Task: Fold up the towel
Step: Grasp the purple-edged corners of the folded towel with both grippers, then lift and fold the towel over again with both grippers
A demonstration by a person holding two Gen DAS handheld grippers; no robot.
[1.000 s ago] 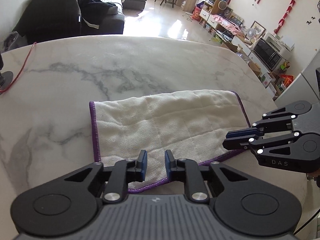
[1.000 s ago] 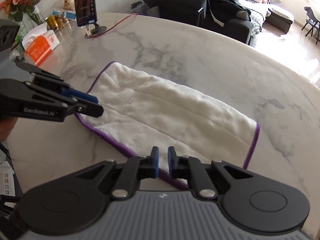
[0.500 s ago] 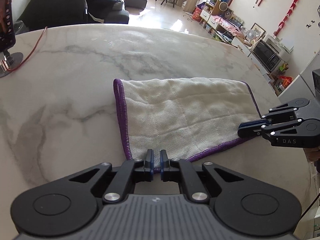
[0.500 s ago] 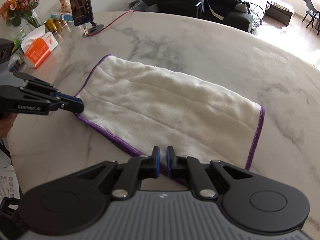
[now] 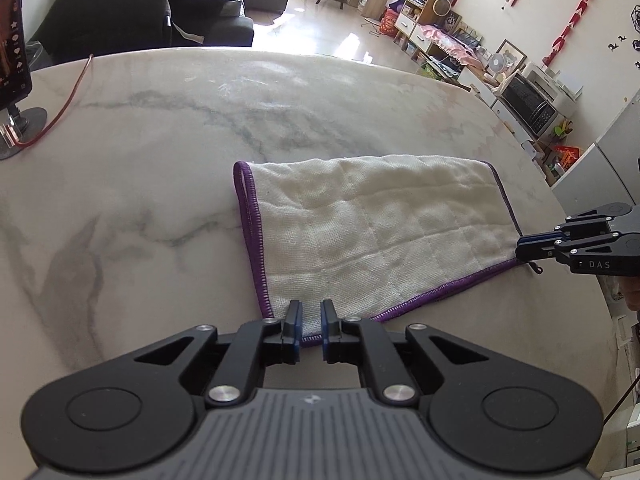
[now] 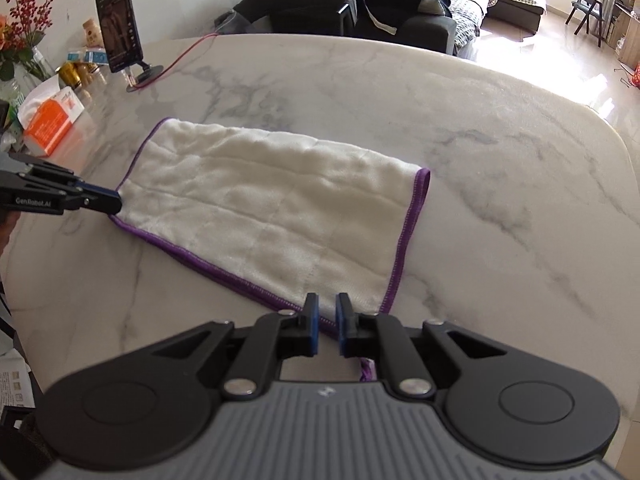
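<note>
A cream towel (image 5: 380, 232) with purple stitched edges lies flat, folded into a long strip, on the marble table (image 5: 160, 120); it also shows in the right wrist view (image 6: 280, 216). My left gripper (image 5: 310, 322) sits at the towel's near left corner, jaws a small gap apart, with the towel's edge between them. In the right wrist view the left gripper (image 6: 114, 205) touches that corner. My right gripper (image 6: 327, 320) sits at the near right corner, jaws slightly apart over the purple hem. In the left wrist view the right gripper (image 5: 520, 249) looks nearly closed at that corner.
A phone on a stand (image 6: 120, 32) with a red cable (image 6: 180, 56) stands at the table's far left. An orange tissue box (image 6: 52, 120), small bottles and flowers (image 6: 24, 20) lie beside it. A dark sofa (image 6: 320, 0) is behind the table.
Both grippers slid outward along the towel's near edge to its two corners. The left gripper's jaws closed half a second ago and have parted slightly now.
</note>
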